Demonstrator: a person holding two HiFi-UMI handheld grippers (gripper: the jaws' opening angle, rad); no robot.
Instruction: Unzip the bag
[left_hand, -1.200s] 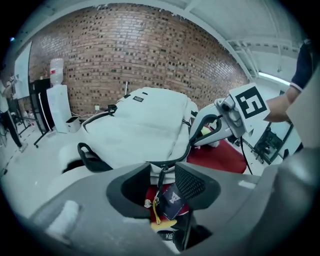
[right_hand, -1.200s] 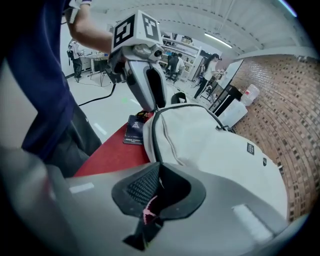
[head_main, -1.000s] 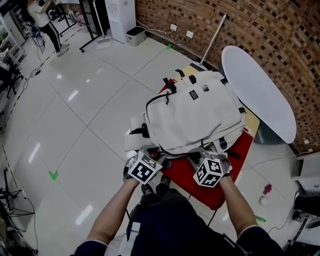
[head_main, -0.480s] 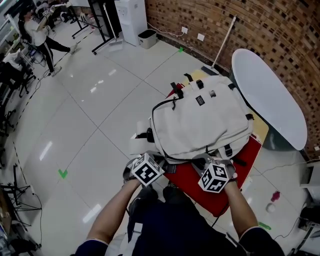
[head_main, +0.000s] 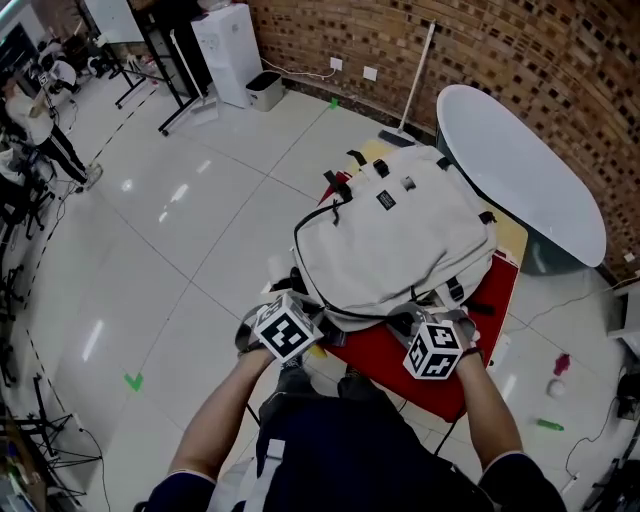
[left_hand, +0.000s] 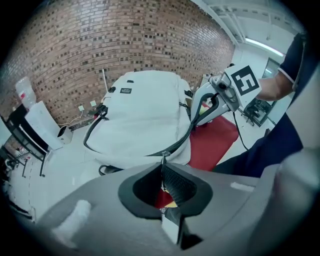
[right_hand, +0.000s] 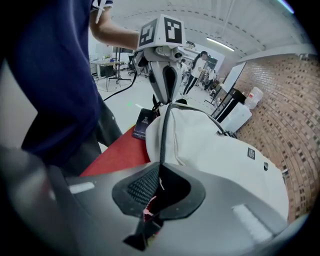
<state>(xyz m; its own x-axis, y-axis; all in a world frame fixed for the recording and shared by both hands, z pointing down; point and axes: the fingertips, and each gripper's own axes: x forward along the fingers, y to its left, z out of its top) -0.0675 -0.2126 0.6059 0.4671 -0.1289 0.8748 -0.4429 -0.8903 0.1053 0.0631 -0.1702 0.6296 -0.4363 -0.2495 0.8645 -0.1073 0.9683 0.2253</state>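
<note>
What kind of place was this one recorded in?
Probably an indoor lab or workshop hall: a wide tiled floor, a brick wall, black equipment stands and a tripod along the edges, and a person busy in the background.

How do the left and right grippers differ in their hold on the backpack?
The left gripper pinches the small metal zipper pull, its jaws having just been closing on it; the right gripper clamps the black zipper line, with no pull visible there. The left gripper sits at the backpack's near-left corner, the right gripper at its near-right. Both are shut on the backpack's near edge.
</note>
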